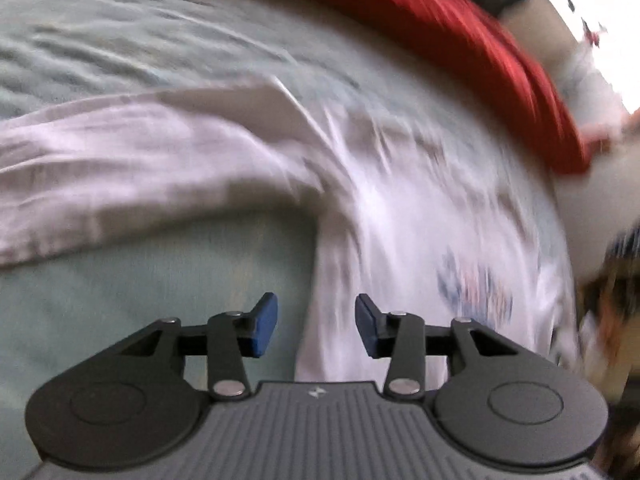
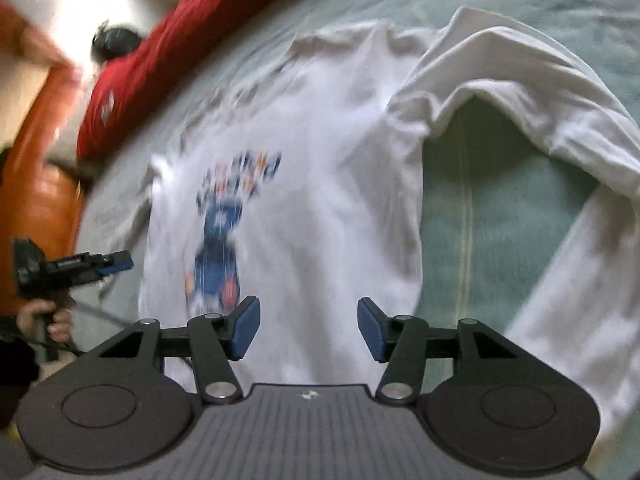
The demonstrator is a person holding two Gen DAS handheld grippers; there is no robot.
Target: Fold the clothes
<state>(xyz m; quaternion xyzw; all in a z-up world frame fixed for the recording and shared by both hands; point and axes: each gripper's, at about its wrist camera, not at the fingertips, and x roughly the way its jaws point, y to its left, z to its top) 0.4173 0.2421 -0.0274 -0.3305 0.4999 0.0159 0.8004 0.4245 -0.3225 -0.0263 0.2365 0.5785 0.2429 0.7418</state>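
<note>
A white long-sleeved shirt with a blue and orange print lies spread on the pale green bed sheet. One sleeve bends out to the right in the right wrist view. My right gripper hovers open above the shirt's lower body, with nothing between its blue pads. My left gripper is open too, over the shirt's side edge beside the other sleeve. It also shows at the left of the right wrist view as left gripper, held in a hand. Both views are motion-blurred.
A red cloth lies along the bed's far edge. An orange object stands beside the bed at the left of the right wrist view. Green sheet spreads around the shirt.
</note>
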